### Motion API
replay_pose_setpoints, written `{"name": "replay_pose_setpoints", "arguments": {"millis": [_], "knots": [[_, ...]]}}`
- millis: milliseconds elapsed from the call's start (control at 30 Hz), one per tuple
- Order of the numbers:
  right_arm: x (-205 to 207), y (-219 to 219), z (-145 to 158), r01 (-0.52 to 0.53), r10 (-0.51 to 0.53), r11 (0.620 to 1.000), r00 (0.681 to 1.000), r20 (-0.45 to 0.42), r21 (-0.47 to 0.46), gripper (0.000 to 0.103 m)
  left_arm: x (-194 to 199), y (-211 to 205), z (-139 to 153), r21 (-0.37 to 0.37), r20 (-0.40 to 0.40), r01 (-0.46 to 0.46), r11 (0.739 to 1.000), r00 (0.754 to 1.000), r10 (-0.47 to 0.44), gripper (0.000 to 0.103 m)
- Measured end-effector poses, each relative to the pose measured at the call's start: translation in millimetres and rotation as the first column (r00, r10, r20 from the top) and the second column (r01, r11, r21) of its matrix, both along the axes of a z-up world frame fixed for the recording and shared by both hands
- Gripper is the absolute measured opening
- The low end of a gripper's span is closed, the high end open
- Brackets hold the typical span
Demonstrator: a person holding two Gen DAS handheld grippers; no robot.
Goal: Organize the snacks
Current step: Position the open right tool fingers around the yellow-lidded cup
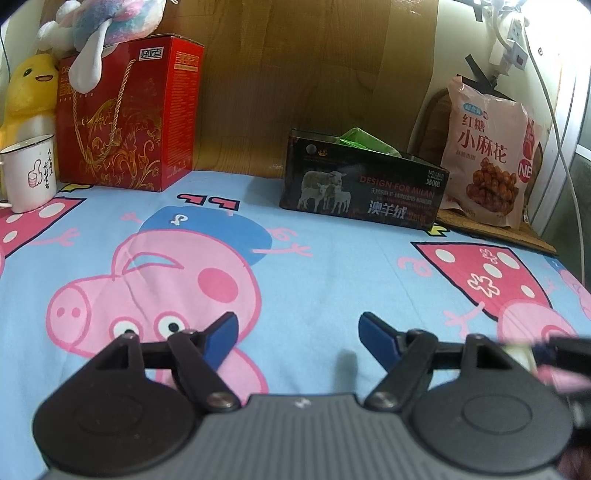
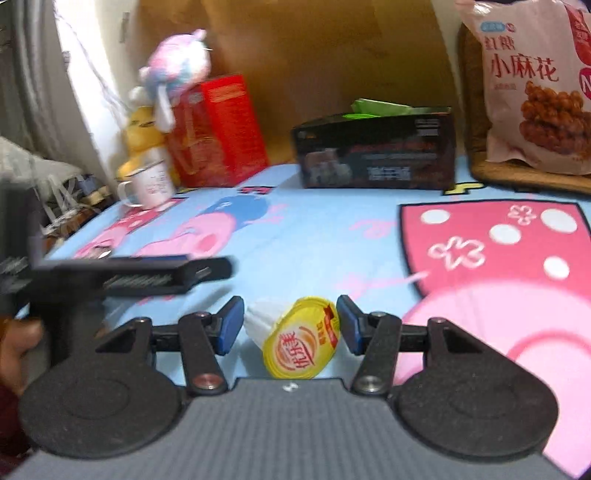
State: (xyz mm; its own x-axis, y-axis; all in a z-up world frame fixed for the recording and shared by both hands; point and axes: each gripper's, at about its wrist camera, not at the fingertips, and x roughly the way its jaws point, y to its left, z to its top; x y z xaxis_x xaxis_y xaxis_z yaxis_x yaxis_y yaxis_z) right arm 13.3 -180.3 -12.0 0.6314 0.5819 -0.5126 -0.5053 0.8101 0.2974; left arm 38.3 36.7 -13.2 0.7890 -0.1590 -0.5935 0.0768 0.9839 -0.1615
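A white cup with a yellow lid (image 2: 299,338) lies on its side on the cartoon sheet, between the blue pads of my right gripper (image 2: 290,325). The jaws are open, with a small gap on each side of the cup. My left gripper (image 1: 297,338) is open and empty over the sheet. A black open box (image 1: 362,188) with a green packet (image 1: 365,142) inside stands at the back; it also shows in the right wrist view (image 2: 376,151). A pink snack bag (image 1: 491,155) leans against the wall to its right, also seen in the right wrist view (image 2: 535,85).
A red gift box (image 1: 125,114) with plush toys (image 1: 103,26) on it stands at back left, with a yellow plush duck (image 1: 29,92) and a white enamel mug (image 1: 29,173) beside it. The left gripper's body (image 2: 122,273) crosses the left of the right wrist view.
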Motion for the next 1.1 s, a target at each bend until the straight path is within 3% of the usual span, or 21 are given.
{"name": "replay_pose_setpoints", "arguments": {"millis": [67, 200, 333, 400, 833, 1100], "knots": [[-12.5, 7.8, -1.1, -0.039, 0.039, 0.999, 0.999, 0.002, -0.004, 0.057, 0.0, -0.8, -0.3, 0.006, -0.001, 0.002, 1.0, 1.0, -0.002, 0.076], [-33.7, 25.2, -2.7, -0.076, 0.083, 0.994, 0.993, 0.086, -0.075, 0.059, 0.0, -2.0, -0.4, 0.016, -0.003, 0.004, 1.0, 1.0, -0.004, 0.077], [-33.7, 30.3, -4.8, -0.076, 0.086, 0.991, 0.992, 0.096, -0.109, 0.068, -0.7, -2.3, -0.6, 0.021, -0.003, 0.003, 1.0, 1.0, -0.003, 0.077], [-35.0, 28.1, -3.6, -0.057, 0.068, 0.994, 0.992, 0.108, -0.098, 0.081, -0.6, -2.5, -0.6, 0.02, -0.003, 0.004, 1.0, 1.0, -0.004, 0.077], [-54.8, 3.6, -7.5, 0.016, -0.014, 1.0, 0.996, 0.085, -0.026, 0.082, -1.9, -2.7, -0.8, 0.018, -0.005, 0.007, 1.0, 1.0, -0.007, 0.079], [-56.8, 8.5, -8.0, 0.002, 0.004, 0.998, 0.995, 0.1, -0.055, 0.082, -4.3, 6.5, -0.3, -0.047, -0.005, 0.015, 0.999, 1.0, -0.015, 0.088]]}}
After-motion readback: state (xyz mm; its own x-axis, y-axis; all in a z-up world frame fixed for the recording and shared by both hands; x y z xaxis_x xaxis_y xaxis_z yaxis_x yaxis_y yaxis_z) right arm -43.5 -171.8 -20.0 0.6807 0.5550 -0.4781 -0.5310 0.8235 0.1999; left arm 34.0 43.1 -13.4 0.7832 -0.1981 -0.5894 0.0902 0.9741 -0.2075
